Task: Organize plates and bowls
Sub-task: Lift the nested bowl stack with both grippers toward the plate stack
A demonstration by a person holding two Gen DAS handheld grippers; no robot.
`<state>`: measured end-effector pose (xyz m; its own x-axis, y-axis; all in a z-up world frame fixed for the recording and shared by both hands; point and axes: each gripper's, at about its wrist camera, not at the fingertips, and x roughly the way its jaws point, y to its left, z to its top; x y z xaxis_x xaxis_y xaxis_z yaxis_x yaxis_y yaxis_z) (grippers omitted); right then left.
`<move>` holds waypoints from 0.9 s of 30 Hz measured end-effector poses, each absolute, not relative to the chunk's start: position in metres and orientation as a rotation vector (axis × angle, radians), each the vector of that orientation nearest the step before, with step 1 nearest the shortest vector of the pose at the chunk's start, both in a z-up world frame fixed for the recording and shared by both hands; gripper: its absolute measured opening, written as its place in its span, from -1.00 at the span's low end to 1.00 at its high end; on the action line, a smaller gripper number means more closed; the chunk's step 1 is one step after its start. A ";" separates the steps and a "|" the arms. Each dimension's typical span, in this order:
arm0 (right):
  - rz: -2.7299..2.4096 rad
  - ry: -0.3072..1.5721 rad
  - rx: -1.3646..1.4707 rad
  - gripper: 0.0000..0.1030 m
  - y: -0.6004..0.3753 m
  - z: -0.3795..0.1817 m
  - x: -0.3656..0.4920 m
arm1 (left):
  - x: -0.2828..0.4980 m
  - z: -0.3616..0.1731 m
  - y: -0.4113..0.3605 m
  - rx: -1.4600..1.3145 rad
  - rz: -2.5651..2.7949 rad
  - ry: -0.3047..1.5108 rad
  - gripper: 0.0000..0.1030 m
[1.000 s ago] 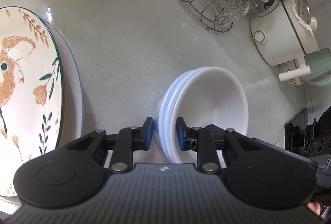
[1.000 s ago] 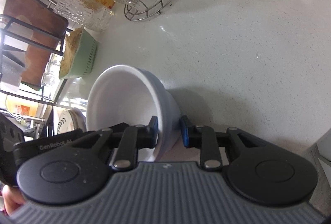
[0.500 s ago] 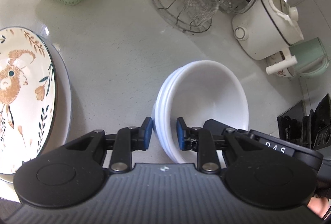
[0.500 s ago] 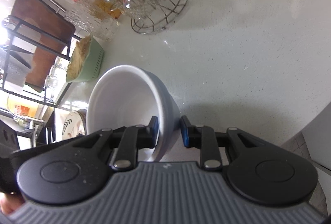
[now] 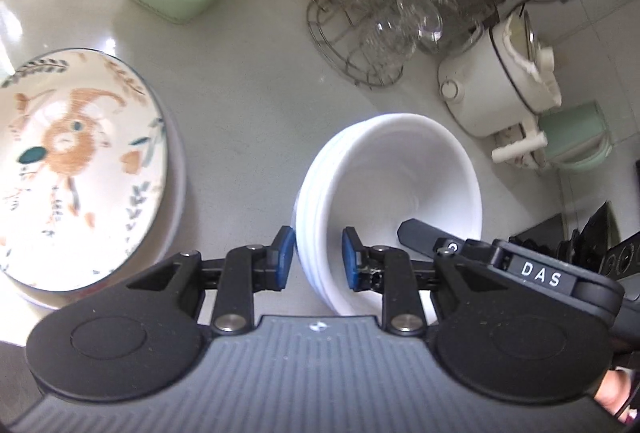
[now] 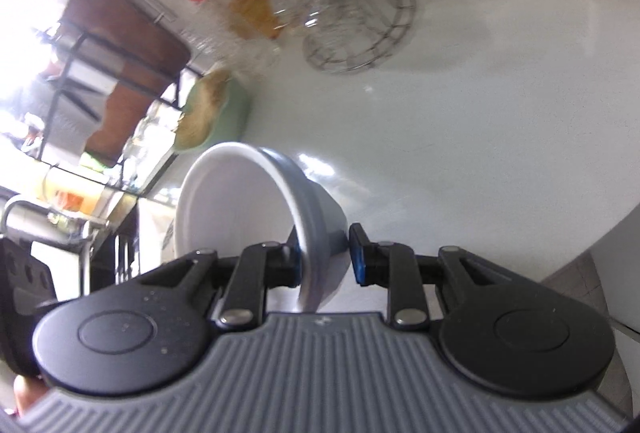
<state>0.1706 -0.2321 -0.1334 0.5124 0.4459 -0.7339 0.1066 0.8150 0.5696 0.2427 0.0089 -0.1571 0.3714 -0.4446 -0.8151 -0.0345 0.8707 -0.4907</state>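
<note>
White bowls [image 5: 388, 193], nested in a stack, fill the centre of the left wrist view. The left gripper [image 5: 316, 259] is clamped on the stack's near rim: one blue pad [image 5: 285, 253] lies against the outer wall, the other inside the top bowl. The stack hangs tilted, its opening facing up and away from the camera, clear of the counter [image 5: 248, 105]. The right gripper [image 5: 432, 237] reaches into the bowl from the right side of the view. A painted plate [image 5: 76, 161] rests on another plate to the left, well apart from the stack. A wire rack [image 5: 360, 49] of glasses and a white cooker [image 5: 496, 89] stand behind.

Right wrist view: the right gripper [image 6: 325, 257] clasps the opposite rim of the bowls [image 6: 248, 209], one pad inside, the other pad [image 6: 357, 253] at the outer wall. The opening faces left. The green basket [image 6: 216, 109] and the rack [image 6: 360, 37] lie beyond.
</note>
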 end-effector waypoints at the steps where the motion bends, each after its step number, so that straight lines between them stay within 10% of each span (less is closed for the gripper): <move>1: 0.229 1.024 0.606 -0.49 -0.228 -0.130 0.170 | 0.241 -0.154 0.015 -0.485 -0.272 1.168 -0.44; 27: 0.380 1.032 0.534 -0.50 -0.102 -0.114 0.197 | 0.221 -0.144 0.170 -0.674 -0.218 1.018 -0.42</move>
